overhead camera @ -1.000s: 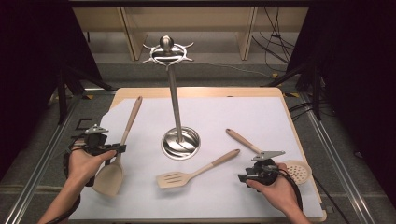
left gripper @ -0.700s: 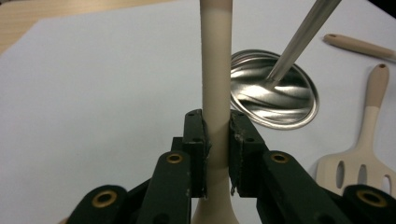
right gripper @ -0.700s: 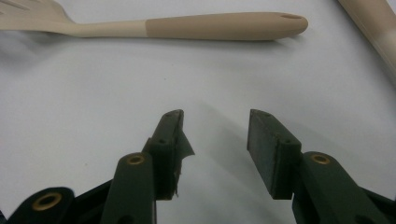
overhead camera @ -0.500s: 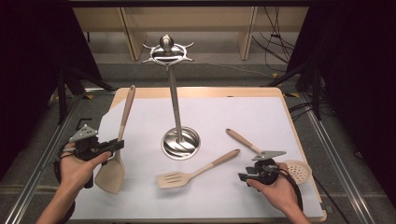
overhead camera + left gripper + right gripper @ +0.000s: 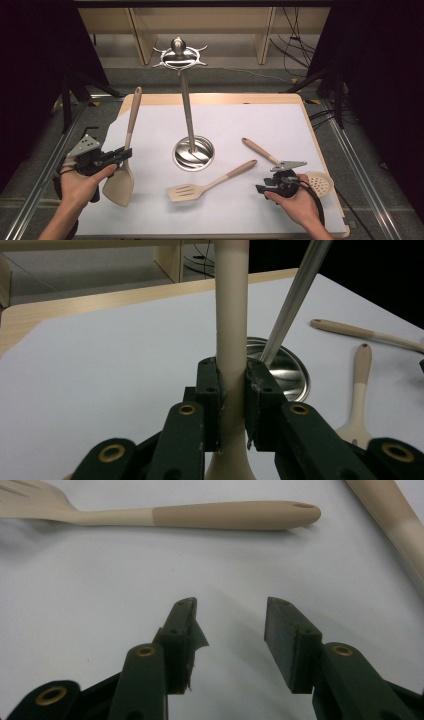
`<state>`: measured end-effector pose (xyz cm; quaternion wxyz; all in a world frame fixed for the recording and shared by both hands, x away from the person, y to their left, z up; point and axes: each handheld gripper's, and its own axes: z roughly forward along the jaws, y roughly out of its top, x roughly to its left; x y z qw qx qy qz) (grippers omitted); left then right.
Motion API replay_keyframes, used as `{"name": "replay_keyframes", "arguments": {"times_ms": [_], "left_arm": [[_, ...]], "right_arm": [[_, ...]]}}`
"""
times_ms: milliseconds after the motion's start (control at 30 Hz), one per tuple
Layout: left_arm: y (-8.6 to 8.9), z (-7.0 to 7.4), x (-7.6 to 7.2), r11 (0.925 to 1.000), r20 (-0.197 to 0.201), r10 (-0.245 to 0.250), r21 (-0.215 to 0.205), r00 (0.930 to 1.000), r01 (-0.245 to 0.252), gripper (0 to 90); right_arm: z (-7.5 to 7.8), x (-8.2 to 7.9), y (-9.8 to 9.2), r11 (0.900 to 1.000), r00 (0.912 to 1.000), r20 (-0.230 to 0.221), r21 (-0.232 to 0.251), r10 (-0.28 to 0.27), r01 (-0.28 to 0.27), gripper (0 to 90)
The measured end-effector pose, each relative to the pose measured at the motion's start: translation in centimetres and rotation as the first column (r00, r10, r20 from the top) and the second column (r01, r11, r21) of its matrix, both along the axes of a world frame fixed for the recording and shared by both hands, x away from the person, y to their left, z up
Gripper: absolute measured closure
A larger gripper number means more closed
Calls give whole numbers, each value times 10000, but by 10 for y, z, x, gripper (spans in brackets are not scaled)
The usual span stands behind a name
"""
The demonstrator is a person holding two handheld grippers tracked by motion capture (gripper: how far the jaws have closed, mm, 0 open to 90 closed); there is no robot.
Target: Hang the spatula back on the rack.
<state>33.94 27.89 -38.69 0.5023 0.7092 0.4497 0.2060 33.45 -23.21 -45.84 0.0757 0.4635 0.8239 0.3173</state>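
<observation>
Left gripper (image 5: 122, 155): jaws clamped on the neck of the beige solid spatula (image 5: 125, 152), at 8 o'clock from the utensil stand (image 5: 192, 150). Right gripper (image 5: 260, 189): jaws parted, empty, over white mat (image 5: 235, 125), slotted spatula (image 5: 210, 184) at its 9 o'clock.

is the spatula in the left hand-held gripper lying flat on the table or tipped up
Tipped up. The left hand-held gripper clamps the spatula at its neck; the handle points up and away, and the blade hangs toward the white sheet.

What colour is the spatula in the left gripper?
Cream-beige spatula with a tan handle end, clearest in the high view.
</observation>
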Motion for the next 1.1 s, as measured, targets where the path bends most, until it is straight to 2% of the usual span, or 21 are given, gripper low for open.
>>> {"name": "replay_keyframes", "arguments": {"times_ms": [67, 100, 267, 333, 367, 600, 733, 867, 1100], "left_arm": [[-1, 2, -1, 10000, 93, 16, -17, 10000, -16, 781], [-1, 4, -1, 10000, 24, -66, -3, 10000, 66, 781], [-4, 9, -2, 9998, 370, -74, -183, 9993, 81, 781], [-5, 11, -2, 9998, 390, -96, -168, 9992, 103, 781], [-5, 13, -2, 9998, 373, -201, 10, 9991, 201, 781], [-13, 19, -3, 9994, 612, -274, -207, 9978, 287, 781], [-15, 23, -3, 9991, 637, -382, -156, 9972, 392, 781], [-18, 29, -3, 9986, 868, -411, -286, 9954, 437, 781], [-20, 37, -4, 9984, 1018, -464, -286, 9937, 496, 781]], "right_arm": [[0, 0, 0, 10000, 10000, -67, 12, 59, -59, 565], [-1, 1, -1, 9984, 9993, -159, 459, 328, -321, 565], [-1, 1, -2, 9988, 9995, -150, 412, 284, -278, 565], [-1, 1, -1, 9987, 9995, -159, 412, 290, -283, 565], [-1, 1, -1, 9988, 9995, -156, 411, 287, -280, 565], [-1, 2, -1, 9986, 9994, -159, 446, 306, -298, 565], [-1, 2, -1, 9986, 9994, -162, 436, 304, -297, 565], [-1, 2, -1, 9986, 9994, -161, 439, 298, -291, 565], [-1, 2, -1, 9988, 9995, -151, 403, 283, -277, 565]]}}
